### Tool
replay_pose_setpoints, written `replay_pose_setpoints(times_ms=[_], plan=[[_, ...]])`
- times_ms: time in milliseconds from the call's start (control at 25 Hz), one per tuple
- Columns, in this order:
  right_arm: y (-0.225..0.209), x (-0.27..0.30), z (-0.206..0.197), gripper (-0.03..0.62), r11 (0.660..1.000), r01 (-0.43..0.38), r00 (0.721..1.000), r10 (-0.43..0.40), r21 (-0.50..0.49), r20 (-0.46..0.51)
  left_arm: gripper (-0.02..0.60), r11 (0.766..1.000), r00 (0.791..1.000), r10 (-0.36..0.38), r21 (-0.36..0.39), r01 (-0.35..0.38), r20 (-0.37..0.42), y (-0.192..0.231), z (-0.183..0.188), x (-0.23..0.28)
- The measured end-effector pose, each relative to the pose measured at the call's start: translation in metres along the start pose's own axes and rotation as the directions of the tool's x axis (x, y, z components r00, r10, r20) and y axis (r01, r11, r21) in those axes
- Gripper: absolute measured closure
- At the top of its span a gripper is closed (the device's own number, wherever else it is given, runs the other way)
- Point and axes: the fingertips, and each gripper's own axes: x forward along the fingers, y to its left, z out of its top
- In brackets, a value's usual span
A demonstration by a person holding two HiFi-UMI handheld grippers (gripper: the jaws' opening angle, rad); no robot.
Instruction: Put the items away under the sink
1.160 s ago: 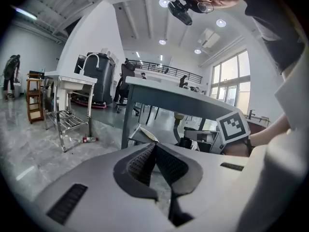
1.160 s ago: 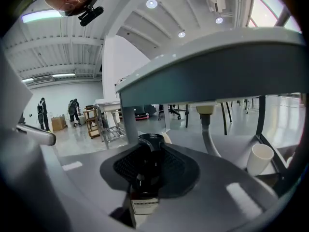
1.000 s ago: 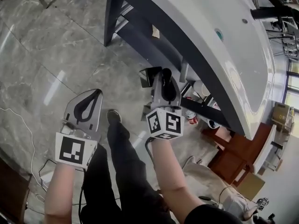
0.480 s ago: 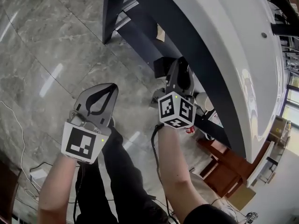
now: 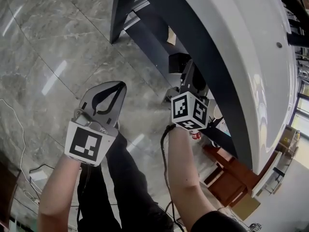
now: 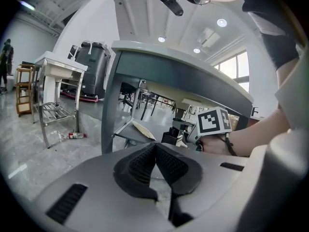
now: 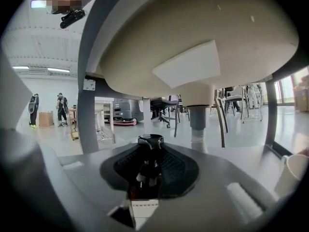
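I am holding the right tool (image 7: 150,146) just under the white sink (image 5: 231,42), its jaws clamping a dark bottle (image 7: 148,170) with a black cap and a pale label. The bottle is lying along the jaws, off any surface, with the basin's underside and the grey drain pipe (image 7: 198,124) looming ahead of it. The left tool (image 5: 116,87) is hanging out over the marble floor (image 5: 58,42), well apart from the sink, its pads meeting at the tips with nothing between them. By my reading, the job is sitting mid-delivery: the bottle is at the opening but not yet set down on the lower shelf (image 6: 124,132). A white cup (image 7: 292,175) and a red can (image 5: 195,135) are showing low beneath the basin; whether those are already stowed, I cannot tell. Placing and releasing the bottle is what I am judging to be left.
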Motion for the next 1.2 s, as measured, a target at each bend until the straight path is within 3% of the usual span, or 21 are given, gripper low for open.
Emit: replay_pose_setpoints(times_ms=[400,640,1000,1200], plan=[[-0.018,0.023,0.005,0.513,0.994,0.090,0.995,-0.087,-0.066,0.044,0.572,1.000,1.000,-0.017,-0.008,0.017,0.004,0.008,-0.003,0.008],[-0.017,0.018,-0.005,0.507,0.991,0.114,0.993,-0.115,-0.067,0.000,0.572,0.999,0.998,-0.052,0.002,0.052,-0.025,0.002,-0.010,0.003],[-0.012,0.009,-0.020,0.359,0.987,0.125,0.990,-0.131,-0.098,-0.060,0.572,0.999,0.999,-0.032,-0.037,0.031,-0.024,0.008,-0.016,-0.007],[-0.006,-0.011,-0.036,0.336,0.984,0.148,0.981,-0.159,-0.096,-0.110,0.572,0.999,1.000,-0.022,-0.035,0.022,-0.007,0.009,-0.008,-0.017]])
